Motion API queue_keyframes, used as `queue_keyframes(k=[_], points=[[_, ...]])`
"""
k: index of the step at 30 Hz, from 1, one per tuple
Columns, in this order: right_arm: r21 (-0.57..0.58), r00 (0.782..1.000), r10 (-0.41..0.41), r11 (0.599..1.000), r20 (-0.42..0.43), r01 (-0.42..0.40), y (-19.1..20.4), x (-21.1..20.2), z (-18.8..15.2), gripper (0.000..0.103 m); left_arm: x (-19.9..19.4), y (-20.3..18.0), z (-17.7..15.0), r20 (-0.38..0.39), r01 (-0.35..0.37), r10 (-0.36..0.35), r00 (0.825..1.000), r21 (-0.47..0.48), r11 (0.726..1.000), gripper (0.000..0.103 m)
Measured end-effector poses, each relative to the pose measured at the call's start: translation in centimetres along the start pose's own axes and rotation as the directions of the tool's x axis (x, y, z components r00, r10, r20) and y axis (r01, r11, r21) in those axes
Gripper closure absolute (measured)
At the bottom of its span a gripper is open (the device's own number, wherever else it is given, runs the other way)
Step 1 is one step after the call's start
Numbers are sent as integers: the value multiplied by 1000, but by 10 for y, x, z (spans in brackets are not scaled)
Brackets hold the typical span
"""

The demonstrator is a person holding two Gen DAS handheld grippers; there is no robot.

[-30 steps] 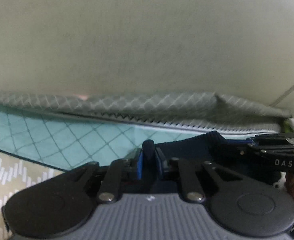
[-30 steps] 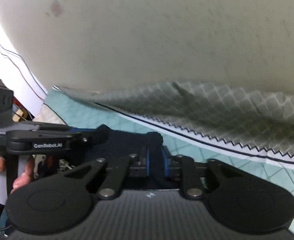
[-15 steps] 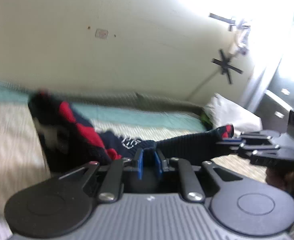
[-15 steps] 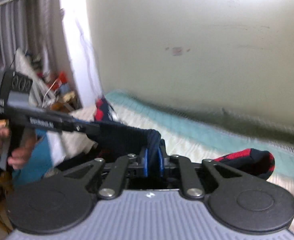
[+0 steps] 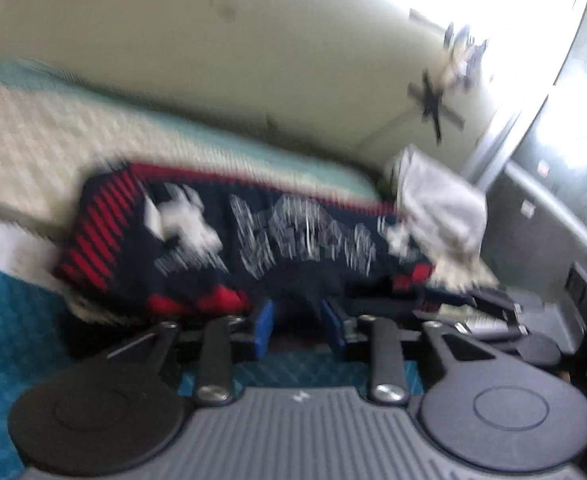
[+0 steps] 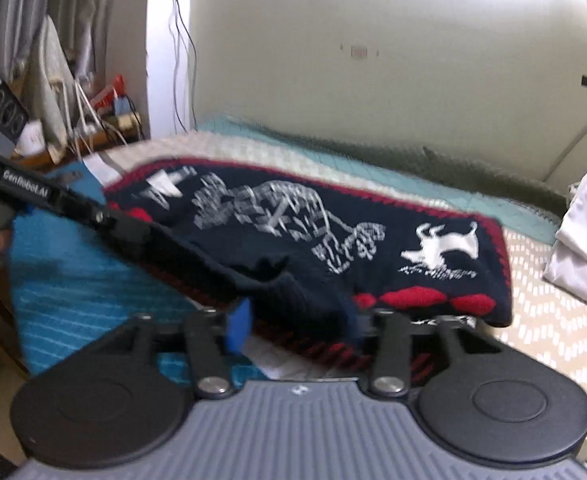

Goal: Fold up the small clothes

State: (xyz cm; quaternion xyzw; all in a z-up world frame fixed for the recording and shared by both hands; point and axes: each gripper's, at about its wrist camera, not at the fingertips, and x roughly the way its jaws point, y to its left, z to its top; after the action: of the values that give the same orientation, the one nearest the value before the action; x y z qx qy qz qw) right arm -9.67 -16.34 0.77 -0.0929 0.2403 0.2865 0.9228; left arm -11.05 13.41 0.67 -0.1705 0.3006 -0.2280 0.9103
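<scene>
A navy knitted sweater (image 5: pixel 277 236) with red trim and white animal figures lies spread across the bed (image 5: pixel 33 148). Its near hem sags between the blue pads of my left gripper (image 5: pixel 297 320), whose jaws are opening and do not press on it. In the right wrist view the same sweater (image 6: pixel 333 216) drapes over my right gripper (image 6: pixel 296 316). Its jaws are opening too, with dark knit lying loose between the parted pads. My left gripper (image 6: pixel 133 232) reaches in from the left at the hem. The right gripper (image 5: pixel 489 304) shows at the sweater's right corner.
A white folded cloth (image 5: pixel 441 208) (image 6: pixel 585 232) lies on the bed to the right of the sweater. A teal mat (image 6: pixel 73 280) covers the near left. The pale wall (image 6: pixel 373 80) runs behind the bed. Cables and clutter (image 6: pixel 101 108) stand far left, a dark cabinet (image 5: pixel 553 240) far right.
Both grippers pulled back from the wall, carrying the sweater's hem over the bed. The sweater now lies spread out. Both pairs of pads, shut on the hem before, have parted.
</scene>
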Motion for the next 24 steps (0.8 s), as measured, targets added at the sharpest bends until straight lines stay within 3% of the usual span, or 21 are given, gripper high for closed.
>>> queue_keyframes(k=[4, 8, 11, 13, 16, 18, 24], points=[[51, 997, 21, 998, 69, -25, -6, -26, 8, 60, -22, 24, 18, 104, -28, 37, 994, -90, 996, 77], [89, 997, -21, 996, 75, 15, -15, -12, 23, 63, 18, 39, 37, 34, -29, 33, 999, -100, 995, 85], [103, 998, -30, 994, 57, 24, -26, 7, 29, 65, 58, 48, 47, -31, -89, 88, 996, -53, 995, 86], [136, 1000, -29, 990, 5, 28, -39, 37, 32, 69, 79, 62, 55, -55, -117, 113, 992, -71, 991, 92], [179, 991, -94, 978, -97, 110, -65, 90, 38, 78, 97, 79, 75, -47, -131, 127, 991, -101, 986, 98], [193, 989, -121, 972, -80, 134, -81, 108, 48, 82, 107, 84, 84, -35, -148, 146, 989, -83, 985, 97], [149, 985, -153, 975, -84, 165, -73, 119, 53, 76, 109, 88, 82, -19, -134, 133, 991, -114, 984, 97]])
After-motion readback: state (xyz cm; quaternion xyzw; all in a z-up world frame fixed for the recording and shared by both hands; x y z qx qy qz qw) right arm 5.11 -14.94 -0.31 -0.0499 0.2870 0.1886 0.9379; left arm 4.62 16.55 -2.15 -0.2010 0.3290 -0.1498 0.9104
